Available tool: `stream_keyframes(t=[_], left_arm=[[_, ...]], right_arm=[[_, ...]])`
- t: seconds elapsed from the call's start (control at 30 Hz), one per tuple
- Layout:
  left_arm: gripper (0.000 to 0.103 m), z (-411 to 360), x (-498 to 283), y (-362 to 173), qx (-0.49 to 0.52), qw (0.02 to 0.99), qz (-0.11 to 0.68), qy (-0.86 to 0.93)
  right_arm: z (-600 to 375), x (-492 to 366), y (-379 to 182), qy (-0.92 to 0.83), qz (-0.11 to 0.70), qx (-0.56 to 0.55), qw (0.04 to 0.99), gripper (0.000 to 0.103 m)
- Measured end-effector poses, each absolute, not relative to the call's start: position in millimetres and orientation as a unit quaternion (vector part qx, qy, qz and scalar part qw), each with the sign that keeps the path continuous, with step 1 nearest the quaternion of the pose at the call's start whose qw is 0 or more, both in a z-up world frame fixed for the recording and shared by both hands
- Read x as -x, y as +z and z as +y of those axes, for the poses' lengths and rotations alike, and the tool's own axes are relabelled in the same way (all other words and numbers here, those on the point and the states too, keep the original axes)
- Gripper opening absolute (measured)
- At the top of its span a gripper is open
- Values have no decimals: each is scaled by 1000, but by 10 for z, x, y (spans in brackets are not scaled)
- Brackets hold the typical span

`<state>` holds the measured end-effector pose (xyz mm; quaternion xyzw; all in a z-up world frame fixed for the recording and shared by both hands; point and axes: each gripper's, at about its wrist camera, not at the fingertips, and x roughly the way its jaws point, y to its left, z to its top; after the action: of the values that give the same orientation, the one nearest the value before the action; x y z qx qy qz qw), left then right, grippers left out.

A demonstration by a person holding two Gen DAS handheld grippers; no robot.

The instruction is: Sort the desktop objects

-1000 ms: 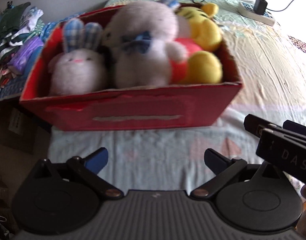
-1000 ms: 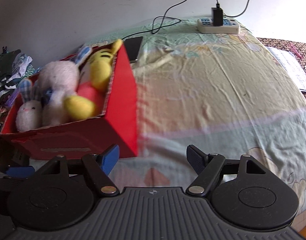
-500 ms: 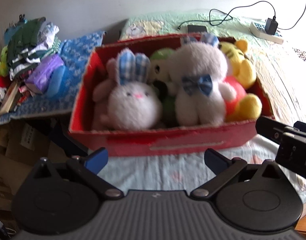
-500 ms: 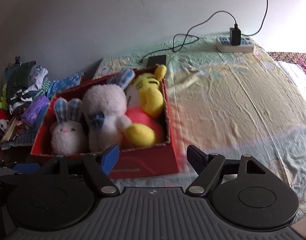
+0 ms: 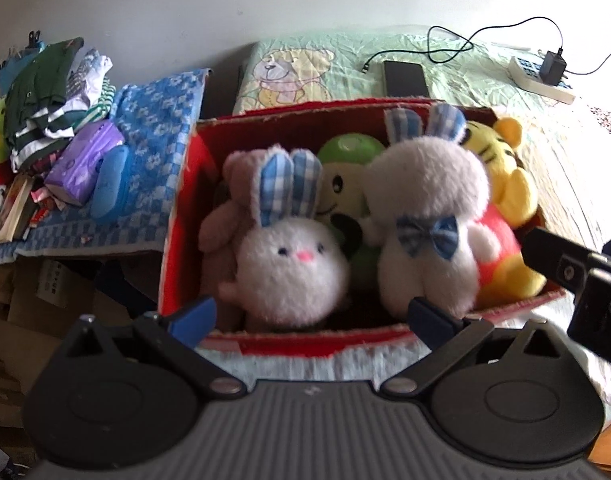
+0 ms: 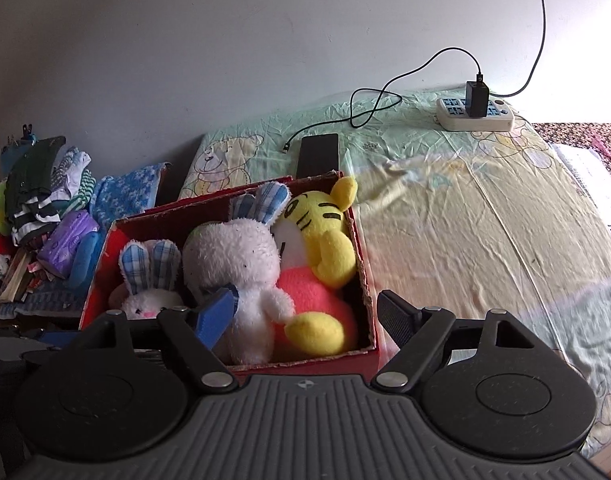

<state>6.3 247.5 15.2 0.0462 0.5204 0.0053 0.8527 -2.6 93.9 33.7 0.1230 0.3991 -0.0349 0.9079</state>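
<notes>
With its two blue-tipped fingers spread wide and holding nothing, the left gripper [image 5: 311,316] hovers at the near rim of the open red cardboard box [image 5: 185,184], which lies at 12 o'clock from it on the pale cartoon-print bedsheet [image 6: 445,216]. Likewise parted and empty, the right gripper [image 6: 307,314] has the same box at 11 o'clock. Packed upright inside are a small white plush rabbit with blue-checked ears [image 5: 291,264] at the near left, a larger white plush rabbit with a blue bow tie [image 5: 425,216] beside it, a green plush figure [image 5: 345,184] between and behind them, and a yellow striped plush tiger in a red shirt [image 6: 325,240] against the right wall. Beyond the box, at 12 o'clock, a black phone [image 6: 318,154] lies flat; a white power strip [image 6: 475,114] sits at 1 o'clock.
</notes>
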Motion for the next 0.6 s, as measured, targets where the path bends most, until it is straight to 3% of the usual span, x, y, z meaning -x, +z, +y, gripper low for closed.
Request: stream_keyframes(t=[0.23, 0.33, 0.6], left_arm=[[102, 2464, -273, 138, -62, 853, 517, 36], [102, 2511, -340, 127, -51, 852, 521, 32], [102, 2516, -432, 69, -41, 845, 532, 27]], right_arm=[[833, -168, 415, -43, 402, -138, 904, 82], [802, -250, 412, -47, 409, -130, 902, 89], [834, -426, 330, -34, 434, -132, 891, 90]])
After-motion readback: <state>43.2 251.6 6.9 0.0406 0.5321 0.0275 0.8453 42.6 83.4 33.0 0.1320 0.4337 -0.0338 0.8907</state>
